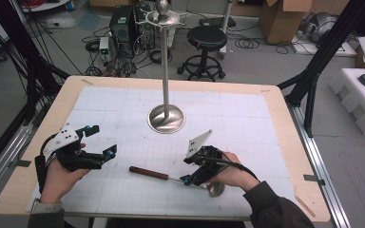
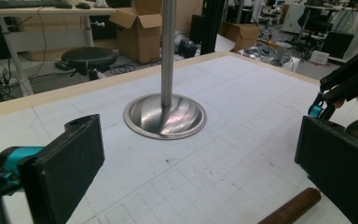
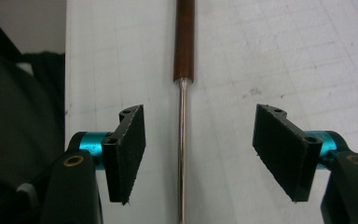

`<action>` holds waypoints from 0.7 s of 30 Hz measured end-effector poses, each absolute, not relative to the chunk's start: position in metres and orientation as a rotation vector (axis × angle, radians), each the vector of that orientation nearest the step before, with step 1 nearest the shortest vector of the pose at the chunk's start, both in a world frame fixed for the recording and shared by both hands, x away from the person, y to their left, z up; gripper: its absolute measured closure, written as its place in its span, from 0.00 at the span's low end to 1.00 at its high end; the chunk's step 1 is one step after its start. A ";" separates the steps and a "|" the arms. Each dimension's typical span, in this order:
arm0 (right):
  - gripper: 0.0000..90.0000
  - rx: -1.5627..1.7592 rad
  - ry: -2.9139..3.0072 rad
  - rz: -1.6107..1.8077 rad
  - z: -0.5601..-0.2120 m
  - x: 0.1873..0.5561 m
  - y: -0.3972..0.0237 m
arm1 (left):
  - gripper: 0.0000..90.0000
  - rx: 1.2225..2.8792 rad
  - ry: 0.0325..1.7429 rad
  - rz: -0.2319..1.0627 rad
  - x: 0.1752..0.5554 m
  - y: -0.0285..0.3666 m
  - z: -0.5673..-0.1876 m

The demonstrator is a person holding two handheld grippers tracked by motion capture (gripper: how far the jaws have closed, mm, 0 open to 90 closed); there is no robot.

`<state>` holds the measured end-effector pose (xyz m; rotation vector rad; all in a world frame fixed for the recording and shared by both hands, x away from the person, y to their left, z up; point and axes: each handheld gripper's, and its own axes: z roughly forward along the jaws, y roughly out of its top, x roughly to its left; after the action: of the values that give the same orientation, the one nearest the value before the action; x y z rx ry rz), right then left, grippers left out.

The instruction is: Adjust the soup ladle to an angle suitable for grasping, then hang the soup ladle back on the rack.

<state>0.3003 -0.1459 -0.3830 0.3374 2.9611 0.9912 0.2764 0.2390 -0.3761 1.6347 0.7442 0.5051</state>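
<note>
Ladle bowl (image 1: 215,189): mostly hidden under the right hand (image 1: 233,173) in the high view; only a grey metal edge shows below the right gripper (image 1: 186,180).
Ladle shaft (image 3: 182,154): cut off at the bottom edge of the right gripper view; its join to the bowl cannot be made out.
Wooden handle (image 3: 184,37): cut off at the top edge of the right gripper view; in the left gripper view only its rounded end (image 2: 291,209) enters, just inside the far jaw.
Stand pole (image 2: 168,51): its top is cut off in the left gripper view.
Right jaws: spread wide, one pad on each side of the shaft, neither pad touching it. The ladle lies flat on the tabletop (image 1: 123,107), centred in the gap, with its wooden handle running ahead of the jaw tips.
Left gripper (image 1: 100,142): jaws spread wide with nothing between the pads but bare tabletop; the stand base (image 2: 164,116) sits ahead of the gap, well apart from both pads.
</note>
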 end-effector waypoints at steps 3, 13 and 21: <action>0.20 0.313 3.006 0.910 -0.384 0.297 -0.149 | 0.02 1.634 0.743 0.508 0.276 0.238 -0.376; 0.00 0.409 3.001 0.704 -0.385 0.294 -0.145 | 0.02 1.633 0.751 0.503 0.276 0.240 -0.377; 0.00 0.432 3.044 0.642 -0.389 0.294 -0.132 | 0.02 1.628 0.745 0.507 0.274 0.241 -0.376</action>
<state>0.2943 -0.1315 -0.3886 0.4323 3.0436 0.6415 0.2743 0.2409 -0.3763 1.6276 0.7452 0.5068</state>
